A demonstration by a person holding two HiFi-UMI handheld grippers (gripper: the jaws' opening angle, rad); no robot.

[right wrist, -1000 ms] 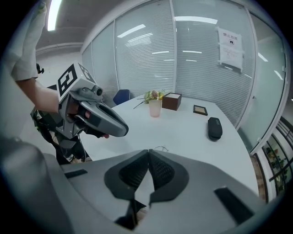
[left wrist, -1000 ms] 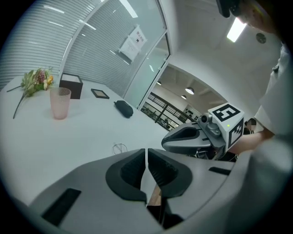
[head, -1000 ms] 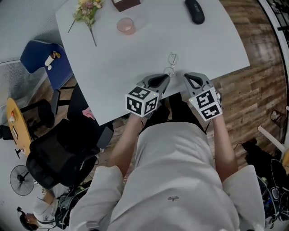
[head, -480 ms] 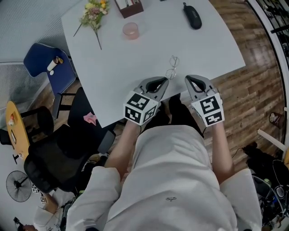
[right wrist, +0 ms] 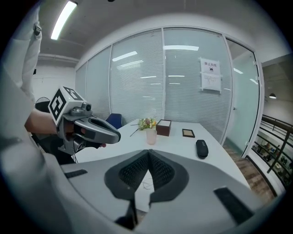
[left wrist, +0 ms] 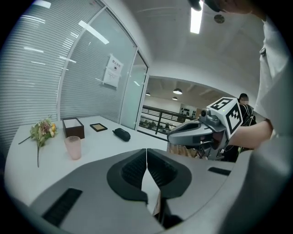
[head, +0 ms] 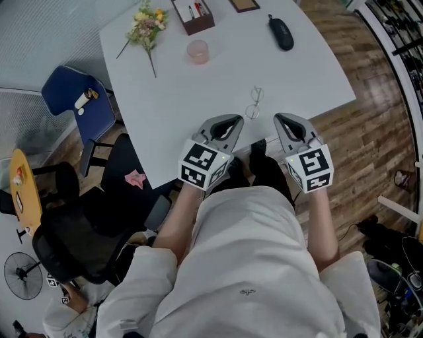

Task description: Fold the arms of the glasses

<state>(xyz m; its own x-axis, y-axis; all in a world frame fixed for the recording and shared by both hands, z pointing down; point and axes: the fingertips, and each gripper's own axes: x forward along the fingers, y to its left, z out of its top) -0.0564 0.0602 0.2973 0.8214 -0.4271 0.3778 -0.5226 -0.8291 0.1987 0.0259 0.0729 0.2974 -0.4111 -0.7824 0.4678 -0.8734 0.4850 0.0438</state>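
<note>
The thin wire-framed glasses [head: 254,103] lie on the white table [head: 198,112] near its front edge; through the gap under the right jaws the glasses [right wrist: 146,184] show faintly. Both grippers hang short of that edge, above the person's lap. My left gripper [head: 232,123] points at the table just left of the glasses, its jaws closing until they meet, nothing between them [left wrist: 146,153]. My right gripper [head: 283,120] sits right of the glasses, shut and empty [right wrist: 149,155]. Neither touches the glasses.
Farther back on the table stand a pink cup [head: 197,51], a flower sprig [head: 149,25], a brown box [head: 193,14], a small picture frame [head: 244,4] and a black case [head: 281,33]. A blue chair [head: 73,99] and a black office chair [head: 73,244] stand at the left.
Both grippers have risen and drawn back from the glasses toward the person's body. The glasses stay lying on the table.
</note>
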